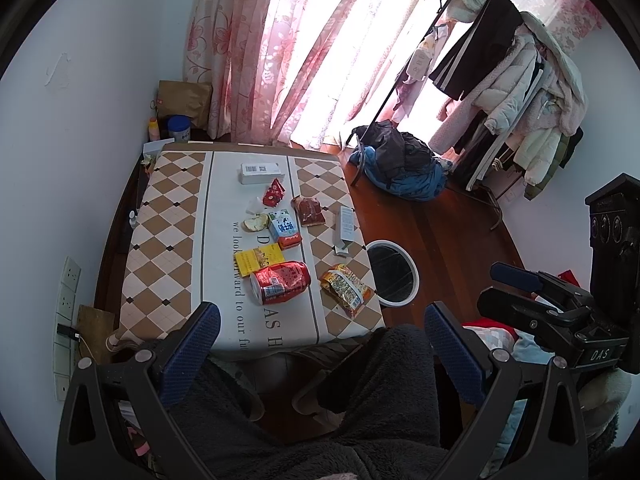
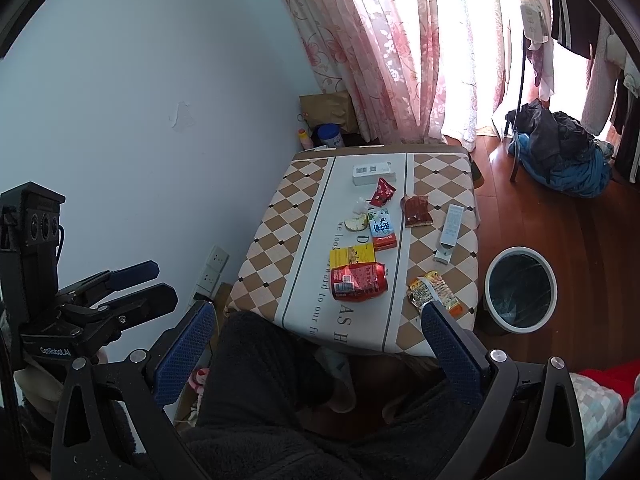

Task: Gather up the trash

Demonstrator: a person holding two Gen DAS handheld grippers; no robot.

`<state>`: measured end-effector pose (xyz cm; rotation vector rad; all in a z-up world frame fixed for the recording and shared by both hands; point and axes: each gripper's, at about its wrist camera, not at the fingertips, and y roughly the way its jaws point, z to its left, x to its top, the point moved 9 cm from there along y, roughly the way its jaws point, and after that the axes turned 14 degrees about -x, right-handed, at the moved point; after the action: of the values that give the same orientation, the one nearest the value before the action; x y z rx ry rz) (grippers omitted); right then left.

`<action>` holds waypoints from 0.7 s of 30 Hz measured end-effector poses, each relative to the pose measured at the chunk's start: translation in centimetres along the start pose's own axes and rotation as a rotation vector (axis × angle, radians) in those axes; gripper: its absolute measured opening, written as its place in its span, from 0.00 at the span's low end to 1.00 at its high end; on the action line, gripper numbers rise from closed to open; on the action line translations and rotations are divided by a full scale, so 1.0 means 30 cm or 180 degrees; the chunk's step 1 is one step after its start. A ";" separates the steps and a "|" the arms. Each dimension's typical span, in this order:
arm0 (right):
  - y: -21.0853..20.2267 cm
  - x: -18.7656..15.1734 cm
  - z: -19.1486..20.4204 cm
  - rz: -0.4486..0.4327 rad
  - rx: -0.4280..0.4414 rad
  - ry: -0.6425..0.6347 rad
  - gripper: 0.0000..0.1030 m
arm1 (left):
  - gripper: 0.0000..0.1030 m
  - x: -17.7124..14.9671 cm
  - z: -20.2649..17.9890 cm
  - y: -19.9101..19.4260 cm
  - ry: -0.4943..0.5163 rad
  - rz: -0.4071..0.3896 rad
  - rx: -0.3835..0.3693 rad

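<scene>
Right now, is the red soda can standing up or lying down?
Lying down. The red soda can rests on its side on the tablecloth, its round end facing the camera, beside the yellow packet.

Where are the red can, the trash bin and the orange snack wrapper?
red can (image 1: 282,282), left wrist view, on its crushed side wall.
trash bin (image 2: 554,280), right wrist view, on the white rim's right side.
orange snack wrapper (image 1: 347,288), left wrist view, on the printed face, mid-pack.
</scene>
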<state>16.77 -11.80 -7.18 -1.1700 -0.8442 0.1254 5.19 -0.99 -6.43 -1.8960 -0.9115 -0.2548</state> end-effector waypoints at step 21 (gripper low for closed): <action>0.866 -0.191 -0.344 0.1028 -0.1226 -0.0189 1.00 | 1.00 -0.075 0.533 0.571 0.0430 0.0373 0.1861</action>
<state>27.90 -11.55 -33.46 -1.6693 -0.7441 0.2716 12.16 7.27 -27.35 -1.3650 -0.6857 -0.0347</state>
